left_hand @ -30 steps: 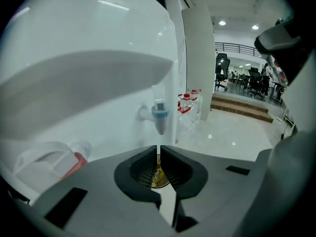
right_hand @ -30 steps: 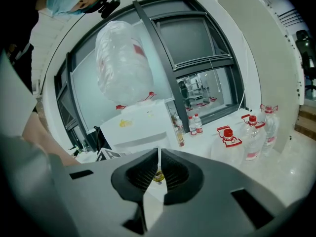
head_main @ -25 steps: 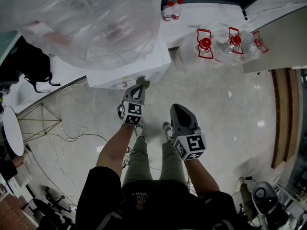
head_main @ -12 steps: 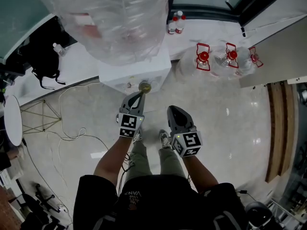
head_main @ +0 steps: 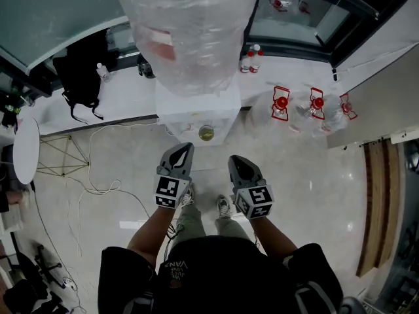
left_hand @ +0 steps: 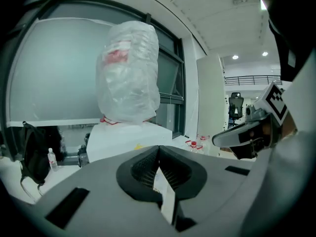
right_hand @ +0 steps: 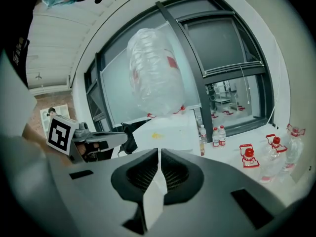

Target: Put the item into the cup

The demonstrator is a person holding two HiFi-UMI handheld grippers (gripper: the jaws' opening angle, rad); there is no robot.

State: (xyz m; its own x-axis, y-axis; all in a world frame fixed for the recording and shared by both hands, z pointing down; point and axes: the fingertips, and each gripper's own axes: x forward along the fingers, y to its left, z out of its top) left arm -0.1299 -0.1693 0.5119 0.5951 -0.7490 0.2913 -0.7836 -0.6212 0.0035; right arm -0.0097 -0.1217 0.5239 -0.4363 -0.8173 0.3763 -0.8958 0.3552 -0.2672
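Though the small round cup (head_main: 206, 133) shows a yellowish inside, what lies in it is too small to tell.
Nearest, the grey left gripper (head_main: 185, 148) and grey right gripper (head_main: 234, 160) are both clenched on nothing, jaw tips meeting, side by side. Beyond them, apart from both and nearer the left gripper's tip, the cup stands at the front edge of the white box-shaped cabinet (head_main: 190, 113). The large clear plastic-wrapped bottle (head_main: 190, 31) on top is cut off by the picture's upper border.

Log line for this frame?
left gripper: shut, empty | right gripper: shut, empty | cup: at dispenser front, apart from both
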